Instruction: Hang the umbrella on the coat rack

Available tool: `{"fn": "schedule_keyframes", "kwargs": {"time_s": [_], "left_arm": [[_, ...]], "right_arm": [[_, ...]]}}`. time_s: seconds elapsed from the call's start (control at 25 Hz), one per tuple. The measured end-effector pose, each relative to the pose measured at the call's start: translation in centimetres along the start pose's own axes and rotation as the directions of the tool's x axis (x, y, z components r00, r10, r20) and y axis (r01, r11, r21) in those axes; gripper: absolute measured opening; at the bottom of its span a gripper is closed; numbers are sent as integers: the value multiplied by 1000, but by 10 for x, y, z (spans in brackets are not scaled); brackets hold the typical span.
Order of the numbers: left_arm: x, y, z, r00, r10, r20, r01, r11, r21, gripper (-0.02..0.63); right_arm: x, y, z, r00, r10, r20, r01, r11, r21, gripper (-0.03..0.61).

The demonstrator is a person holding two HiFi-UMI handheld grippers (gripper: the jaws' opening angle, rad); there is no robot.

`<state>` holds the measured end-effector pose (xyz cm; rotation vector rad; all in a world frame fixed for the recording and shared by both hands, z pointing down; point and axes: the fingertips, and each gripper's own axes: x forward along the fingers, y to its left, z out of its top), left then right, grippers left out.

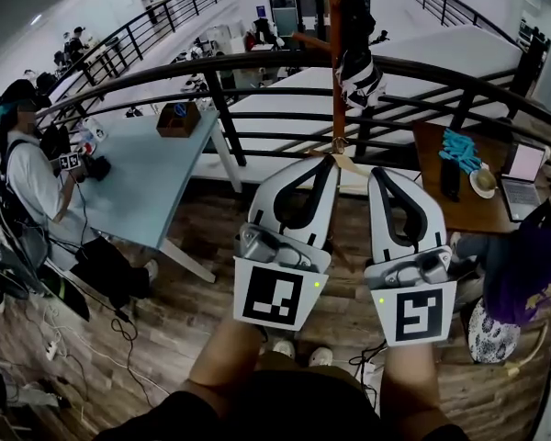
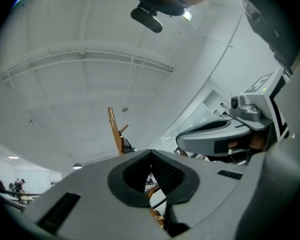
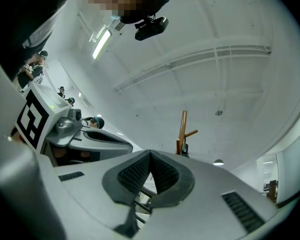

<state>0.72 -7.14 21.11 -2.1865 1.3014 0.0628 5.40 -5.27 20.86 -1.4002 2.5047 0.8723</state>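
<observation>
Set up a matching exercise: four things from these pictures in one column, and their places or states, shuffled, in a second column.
1. black-and-white striped umbrella
2. brown box
3. teal cloth
4. left gripper

A. on the brown wooden table
B. shut and empty
C. on the wooden coat rack
D. on the pale blue table

Pairs: 1-C, 2-D, 3-A, 4-B

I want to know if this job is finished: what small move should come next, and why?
Probably just draw both grippers back. The umbrella already seems to hang on the coat rack, and the left gripper and right gripper are shut with nothing between their jaws, so nothing looks left to place.
</observation>
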Motion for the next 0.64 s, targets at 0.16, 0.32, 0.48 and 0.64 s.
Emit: {"fn": "schedule_keyframes", "kwargs": {"time_s": [0.16,0.32,0.48,0.64], "left_arm": [[-1,1,3,1000,2,3,-2,1000,3,11],[0,1,5,1000,3,12,-3,1000,6,11],[0,-3,8,1000,7,16,-7,1000,2,11],[2,-6,12,1000,6,25,-6,1000,6,11]], "right_arm": [[0,-3,2,1000,-5,-2,5,1000,-3,28],[2,-3,4,1000,-2,5,2,1000,2,28],[-2,-2,5,1000,2,10,-2,1000,8,28],[-4,-5,6,1000,0,10,0,1000,12,28]]}}
